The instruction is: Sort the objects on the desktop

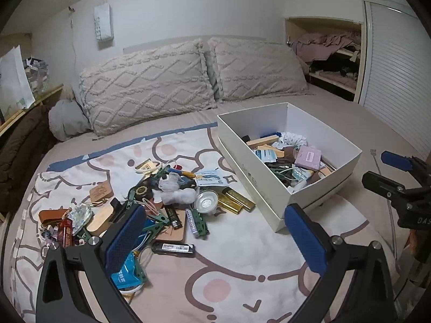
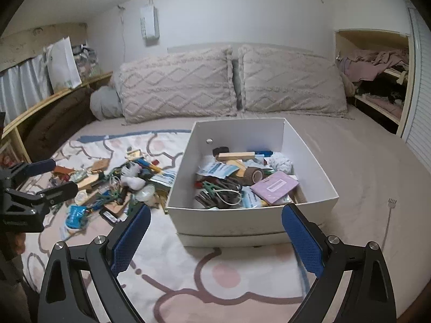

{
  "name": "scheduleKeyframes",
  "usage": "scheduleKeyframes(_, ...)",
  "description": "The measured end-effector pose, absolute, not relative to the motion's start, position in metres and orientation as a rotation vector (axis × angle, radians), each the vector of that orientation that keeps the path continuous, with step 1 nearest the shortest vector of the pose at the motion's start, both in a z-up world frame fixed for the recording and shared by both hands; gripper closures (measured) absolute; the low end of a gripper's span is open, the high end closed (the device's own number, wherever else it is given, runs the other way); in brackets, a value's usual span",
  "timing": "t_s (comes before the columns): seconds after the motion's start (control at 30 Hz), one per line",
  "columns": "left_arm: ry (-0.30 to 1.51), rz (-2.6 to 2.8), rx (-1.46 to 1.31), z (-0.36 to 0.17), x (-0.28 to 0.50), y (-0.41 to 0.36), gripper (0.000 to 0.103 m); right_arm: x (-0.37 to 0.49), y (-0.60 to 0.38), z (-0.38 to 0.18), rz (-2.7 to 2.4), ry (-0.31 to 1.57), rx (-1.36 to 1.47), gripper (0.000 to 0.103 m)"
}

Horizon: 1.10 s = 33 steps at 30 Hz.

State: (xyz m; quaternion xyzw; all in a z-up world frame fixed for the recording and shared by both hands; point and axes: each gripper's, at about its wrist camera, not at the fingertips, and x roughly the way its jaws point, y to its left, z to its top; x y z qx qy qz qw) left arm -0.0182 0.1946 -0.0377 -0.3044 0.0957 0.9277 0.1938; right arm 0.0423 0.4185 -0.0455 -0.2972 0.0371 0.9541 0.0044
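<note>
Both the left gripper (image 1: 215,239) and right gripper (image 2: 215,239) are hovering empty, jaws wide apart; the clutter pile (image 1: 161,199) is lying beside the white box (image 1: 272,199), so singling out one loose edge item should work best

White box (image 2: 250,219); blue-padded black gripper fingers (image 1: 126,238); beige diamond-textured pillows (image 1: 145,83); cream blanket (image 2: 188,274) with pink-brown cartoon outlines.

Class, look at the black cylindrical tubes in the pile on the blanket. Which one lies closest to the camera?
The black tube with the white label, lying crosswise alone at the pile's near edge. The other, gold-lettered tube lies farther back on a tan board.
</note>
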Motion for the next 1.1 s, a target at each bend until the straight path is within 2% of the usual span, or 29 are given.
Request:
scheduleKeyframes(0.4, 0.304, 2.677, -0.623, -0.033, 0.029, 0.178, 0.0, 0.086, 0.396, -0.047, 3.019, 0.122, -0.694, 0.005)
scheduleKeyframes(1.1, 0.202, 2.69, -0.538, -0.045, 0.062, 0.15, 0.0, 0.13, 0.358, -0.054, 3.013, -0.012, -0.497, 0.005)
